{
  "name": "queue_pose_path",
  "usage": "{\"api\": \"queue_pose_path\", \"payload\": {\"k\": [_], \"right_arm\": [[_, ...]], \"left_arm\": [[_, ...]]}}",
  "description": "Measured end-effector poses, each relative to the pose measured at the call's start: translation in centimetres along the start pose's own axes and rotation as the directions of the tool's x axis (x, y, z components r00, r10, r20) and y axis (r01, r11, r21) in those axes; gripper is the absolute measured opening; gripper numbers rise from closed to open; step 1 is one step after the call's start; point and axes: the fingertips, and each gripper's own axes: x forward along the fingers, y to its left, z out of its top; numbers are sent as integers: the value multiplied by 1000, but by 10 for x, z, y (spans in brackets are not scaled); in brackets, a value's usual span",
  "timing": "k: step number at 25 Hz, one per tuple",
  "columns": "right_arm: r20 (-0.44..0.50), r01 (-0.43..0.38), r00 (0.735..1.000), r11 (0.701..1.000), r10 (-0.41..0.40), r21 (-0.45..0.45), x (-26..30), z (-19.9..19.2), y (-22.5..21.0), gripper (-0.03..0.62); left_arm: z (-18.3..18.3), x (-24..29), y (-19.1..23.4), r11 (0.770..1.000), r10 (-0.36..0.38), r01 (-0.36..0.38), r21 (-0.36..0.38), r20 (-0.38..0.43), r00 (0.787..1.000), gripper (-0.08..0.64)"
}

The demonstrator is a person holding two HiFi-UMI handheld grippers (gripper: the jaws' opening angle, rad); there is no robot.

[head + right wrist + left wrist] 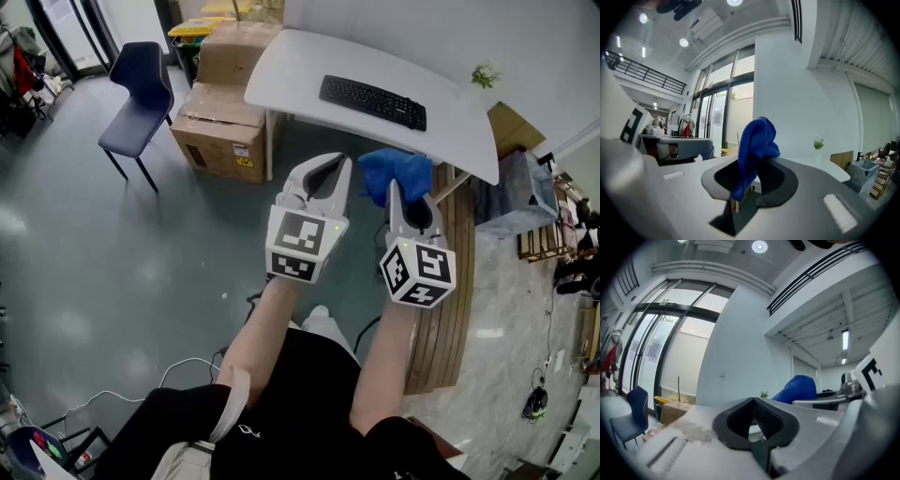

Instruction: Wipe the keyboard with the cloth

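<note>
Forearms (272, 328) held both grippers over the grey floor (169, 253), short of the white table (291, 61). The right gripper (405, 202) pinched the blue cloth (398, 172), which bunched above its jaws. The left gripper (326, 169) had its jaws pressed together on nothing. The black keyboard (372, 101) lay on the table, well apart from both, with cardboard boxes (225, 127) and a blue chair (141, 94) beside the table.

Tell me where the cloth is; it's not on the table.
Head view, right side: the blue cloth is pinched in the right gripper, near the table.
</note>
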Motion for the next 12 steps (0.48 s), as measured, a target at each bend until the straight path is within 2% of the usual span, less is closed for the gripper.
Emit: {"api": "queue_pose_path", "payload": {"k": [12], "right_arm": [[21,14,1000,1000,-14,2,0,3,-3,83]], "left_arm": [[-3,6,4,1000,-1,1,-18,-1,1000,-4]]}}
